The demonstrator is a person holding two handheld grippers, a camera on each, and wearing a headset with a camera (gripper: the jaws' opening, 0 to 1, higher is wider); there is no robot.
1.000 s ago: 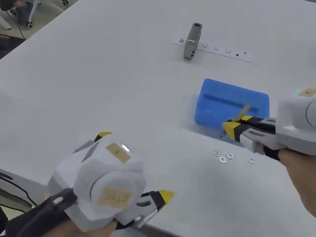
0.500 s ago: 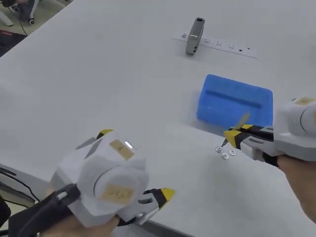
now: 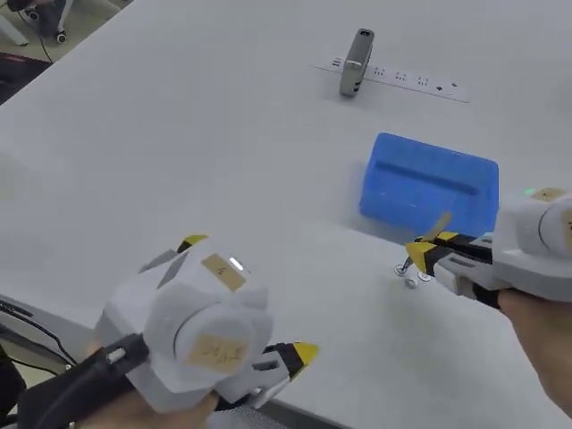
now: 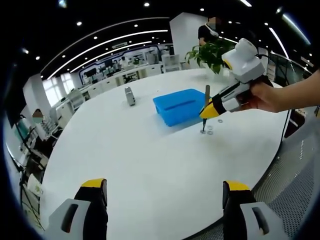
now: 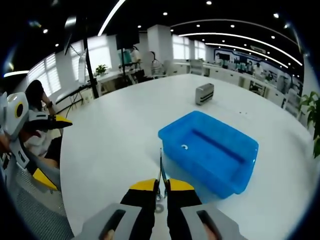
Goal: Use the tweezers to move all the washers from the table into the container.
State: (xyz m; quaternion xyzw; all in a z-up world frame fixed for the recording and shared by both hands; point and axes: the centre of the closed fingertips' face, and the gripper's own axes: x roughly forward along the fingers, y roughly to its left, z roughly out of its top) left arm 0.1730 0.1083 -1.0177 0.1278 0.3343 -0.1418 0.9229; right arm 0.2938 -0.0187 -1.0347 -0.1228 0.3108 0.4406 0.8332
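Note:
My right gripper (image 3: 420,251) is shut on thin metal tweezers (image 5: 161,169), whose tips point down at the table just in front of the blue container (image 3: 429,183). A few small washers (image 3: 411,281) lie on the white table right under those tips; whether one is pinched I cannot tell. Between the right jaws one washer (image 5: 159,206) shows on the table. Another washer (image 5: 184,147) lies inside the container (image 5: 210,150). My left gripper (image 3: 246,298) hovers open near the table's front edge, holding nothing. From the left gripper (image 4: 164,186) I see the right gripper (image 4: 220,106) beside the container (image 4: 180,105).
A grey device (image 3: 355,63) stands on a white power strip (image 3: 407,82) at the far side of the table. The table's near edge (image 3: 54,313) runs along the lower left, with cables below it. Plain white tabletop (image 3: 179,152) stretches to the container's left.
The right gripper has come down and left from the container's front wall, bringing the tweezers' tips onto the washers. The left gripper has barely moved.

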